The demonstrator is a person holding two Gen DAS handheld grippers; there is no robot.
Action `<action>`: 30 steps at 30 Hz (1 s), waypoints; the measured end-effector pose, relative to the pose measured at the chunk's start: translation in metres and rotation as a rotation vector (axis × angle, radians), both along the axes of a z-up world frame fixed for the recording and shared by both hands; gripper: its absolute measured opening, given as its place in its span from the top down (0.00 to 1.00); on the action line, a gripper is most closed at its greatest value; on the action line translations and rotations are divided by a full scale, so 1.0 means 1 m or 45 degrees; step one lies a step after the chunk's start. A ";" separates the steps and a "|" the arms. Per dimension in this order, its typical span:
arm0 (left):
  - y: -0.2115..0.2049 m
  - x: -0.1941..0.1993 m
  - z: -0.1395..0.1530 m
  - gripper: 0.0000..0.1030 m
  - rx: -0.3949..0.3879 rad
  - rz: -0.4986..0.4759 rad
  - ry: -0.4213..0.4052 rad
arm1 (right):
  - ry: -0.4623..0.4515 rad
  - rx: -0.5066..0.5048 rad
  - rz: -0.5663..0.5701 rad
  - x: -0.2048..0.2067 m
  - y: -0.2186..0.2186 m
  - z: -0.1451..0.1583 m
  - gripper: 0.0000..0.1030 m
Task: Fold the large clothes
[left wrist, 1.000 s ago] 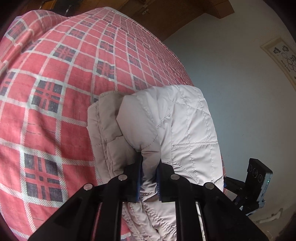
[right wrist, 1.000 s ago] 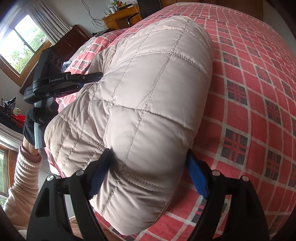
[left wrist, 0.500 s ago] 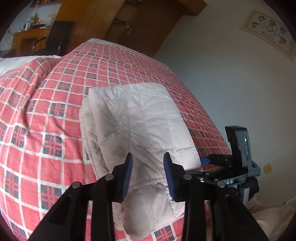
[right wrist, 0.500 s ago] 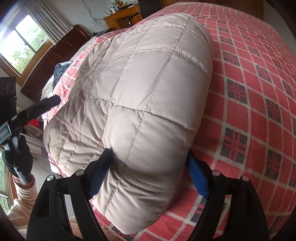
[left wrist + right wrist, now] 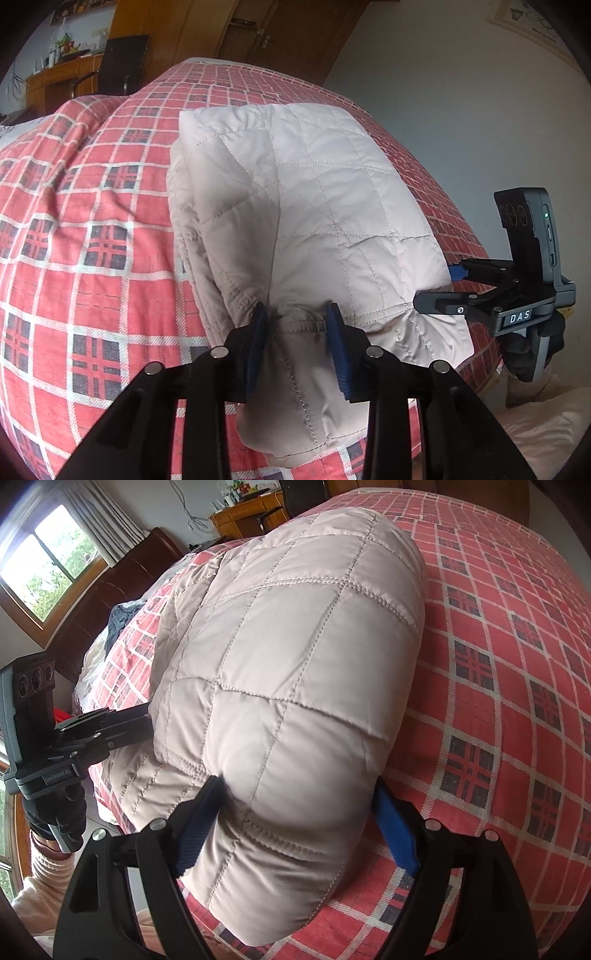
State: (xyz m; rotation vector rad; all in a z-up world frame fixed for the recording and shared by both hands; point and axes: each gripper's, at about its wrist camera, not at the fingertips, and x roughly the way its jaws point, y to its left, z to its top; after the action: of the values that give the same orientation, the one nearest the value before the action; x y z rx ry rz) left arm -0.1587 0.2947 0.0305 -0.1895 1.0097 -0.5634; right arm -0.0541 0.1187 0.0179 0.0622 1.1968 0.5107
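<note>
Returning left tool (image 5: 297,328) to jacket (image 5: 306,206) edge | parted | right tool (image 5: 295,819) unchanged

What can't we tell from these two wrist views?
- Left wrist view: the folded quilted jacket bulges over the right gripper, hiding its fingertips.
- Right wrist view: the left gripper tips vanish behind the jacket's edge.
- Both views: whether the pads actually pinch fabric, and the jacket's underside against the plaid bedspread.

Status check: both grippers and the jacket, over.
Left gripper open, fingers astride the near edge of the folded quilted jacket. Right gripper open wide around its other corner. Jacket lies folded on the plaid bedspread. Nothing in the way.
</note>
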 end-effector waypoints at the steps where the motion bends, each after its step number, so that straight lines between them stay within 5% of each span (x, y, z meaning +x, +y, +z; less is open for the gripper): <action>1: 0.002 0.000 0.004 0.66 -0.017 0.005 0.003 | 0.004 0.006 0.000 0.000 -0.001 0.000 0.22; 4: 0.010 0.002 0.015 0.55 -0.087 0.027 0.004 | 0.009 0.025 0.000 0.001 -0.005 0.003 0.22; 7: 0.019 0.006 0.026 0.42 -0.054 0.090 -0.045 | 0.001 0.027 0.003 0.002 -0.007 0.005 0.22; 20: 0.032 0.065 0.025 0.35 -0.014 0.121 0.014 | -0.021 0.002 0.003 -0.001 -0.006 0.011 0.22; 26: 0.029 0.098 -0.001 0.35 0.035 0.120 0.095 | -0.022 -0.003 0.004 -0.001 -0.006 0.011 0.22; 30: 0.036 0.104 -0.018 0.34 -0.063 0.127 0.167 | -0.021 0.003 0.012 0.000 -0.007 0.012 0.22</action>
State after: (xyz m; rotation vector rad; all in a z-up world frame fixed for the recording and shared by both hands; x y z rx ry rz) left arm -0.0544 0.3307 0.0129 -0.3225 1.1078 -0.4898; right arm -0.0543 0.1120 0.0298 0.0540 1.1807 0.5198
